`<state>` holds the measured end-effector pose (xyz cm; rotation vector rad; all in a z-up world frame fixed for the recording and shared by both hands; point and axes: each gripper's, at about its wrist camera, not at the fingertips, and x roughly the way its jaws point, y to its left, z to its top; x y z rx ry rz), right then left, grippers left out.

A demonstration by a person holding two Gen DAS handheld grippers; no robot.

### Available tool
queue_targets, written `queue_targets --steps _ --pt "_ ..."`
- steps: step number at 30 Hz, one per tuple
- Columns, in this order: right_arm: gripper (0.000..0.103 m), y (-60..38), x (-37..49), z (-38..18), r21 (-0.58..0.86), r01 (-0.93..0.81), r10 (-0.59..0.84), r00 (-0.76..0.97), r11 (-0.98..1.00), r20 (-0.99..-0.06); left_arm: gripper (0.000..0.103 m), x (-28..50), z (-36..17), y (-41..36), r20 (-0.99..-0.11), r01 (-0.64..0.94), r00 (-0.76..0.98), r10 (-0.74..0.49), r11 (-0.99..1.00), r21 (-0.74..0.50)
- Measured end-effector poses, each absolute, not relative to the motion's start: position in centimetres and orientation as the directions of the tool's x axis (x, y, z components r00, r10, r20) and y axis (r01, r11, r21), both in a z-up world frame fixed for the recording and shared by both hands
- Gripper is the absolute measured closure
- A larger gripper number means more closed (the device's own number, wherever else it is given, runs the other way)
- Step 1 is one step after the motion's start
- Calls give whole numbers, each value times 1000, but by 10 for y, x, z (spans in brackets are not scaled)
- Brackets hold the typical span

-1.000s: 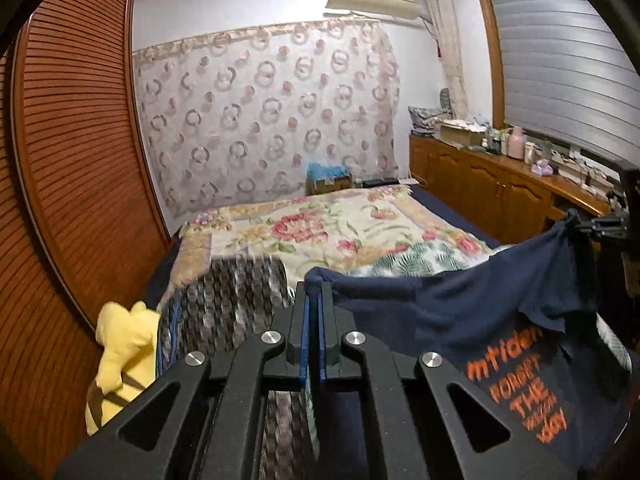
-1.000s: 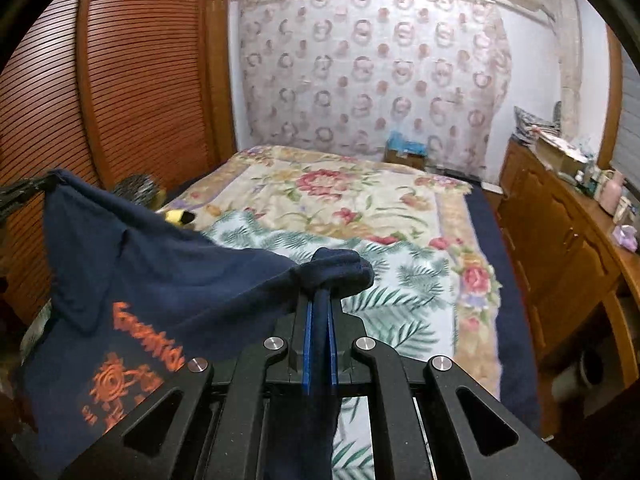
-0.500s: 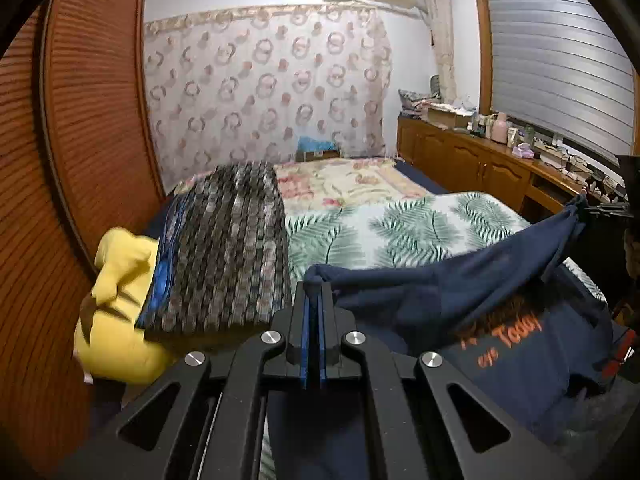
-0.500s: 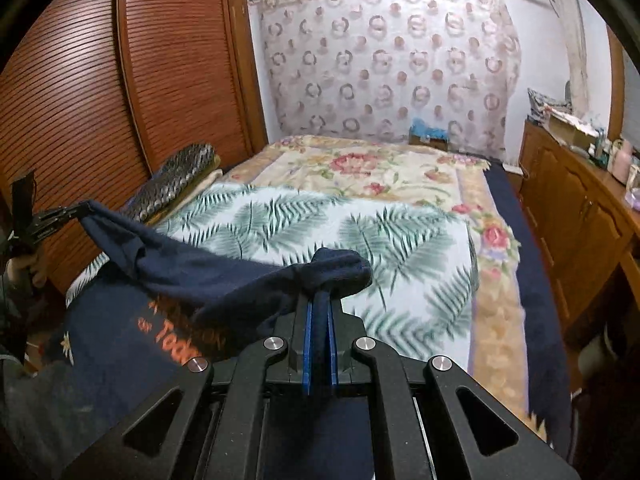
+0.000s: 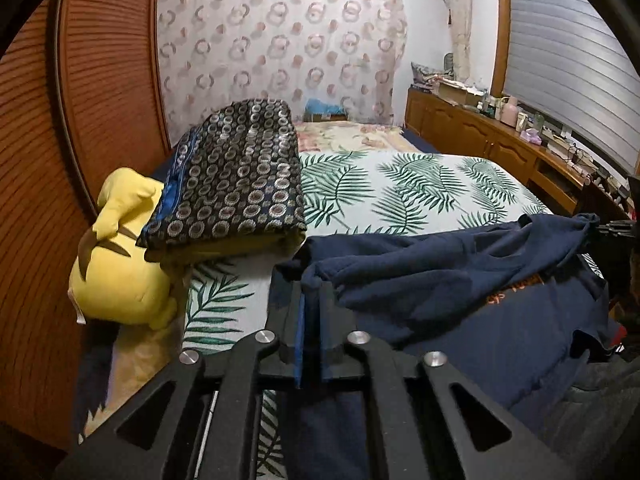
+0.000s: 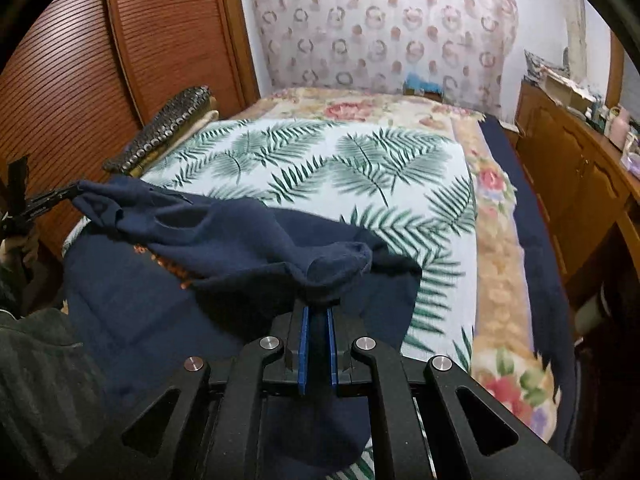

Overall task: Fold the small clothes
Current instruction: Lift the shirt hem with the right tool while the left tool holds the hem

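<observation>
A navy T-shirt with an orange print lies spread across the near end of the bed, and its upper edge is stretched between my two grippers. My left gripper has a bunched corner of the shirt between its pads; its jaws are opening, and a narrow gap shows beside the blue pad. My right gripper is shut on the other bunched corner, low over the fern sheet. The shirt's lower part rests flat on the bed beneath the raised edge.
The bed carries a fern-print sheet over a floral blanket. A folded dark patterned quilt and a yellow plush toy sit at its left edge by the slatted wardrobe doors. A wooden cabinet runs along the right.
Both grippers have come down and forward over the bed. The shirt, hanging in the air before, now rests on the sheet. The left jaws have parted slightly.
</observation>
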<state>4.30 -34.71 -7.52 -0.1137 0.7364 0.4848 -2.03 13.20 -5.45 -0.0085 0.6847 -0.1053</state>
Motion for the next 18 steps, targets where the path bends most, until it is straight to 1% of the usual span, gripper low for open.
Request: queue_targets --steps 1,3,4,5,6,7,8,9,11,13,18 --pt "93 -346 45 -74 66 -459 380 637 886 -671 79 -21 -53 134 -626 91 774 -97 995 -42" --pt "88 -343 46 -68 49 -451 366 651 891 -665 62 -21 -48 136 -612 94 785 -102 995 -46" --pt "83 -343 45 -64 41 -448 360 658 893 -662 61 -21 -45 137 -602 100 791 -109 994 -48" --pt "74 -344 44 -59 32 -443 353 668 896 -656 56 -21 -42 137 -596 104 795 -110 994 -45" --pt "68 -344 44 -53 21 -436 344 678 899 -650 44 -19 -39 137 -591 108 799 -109 993 -37" --pt "56 -344 45 -50 13 -432 338 687 902 -643 37 -16 -37 136 -590 116 799 -112 993 -31" --pt "48 -345 47 -45 10 -426 335 697 905 -634 27 -12 -37 137 -590 122 799 -116 992 -30" --pt "44 -346 48 -43 9 -422 334 703 906 -628 25 -7 -37 136 -589 131 798 -124 991 -31" --pt "42 -346 57 -40 -4 -411 318 714 912 -624 25 7 -41 136 -605 141 786 -131 990 -31" --pt "41 -344 69 -42 -21 -398 300 723 917 -622 25 23 -47 134 -625 145 770 -126 989 -20" --pt "41 -331 105 -65 -12 -381 284 708 924 -647 25 59 -65 133 -673 152 732 -104 988 12"
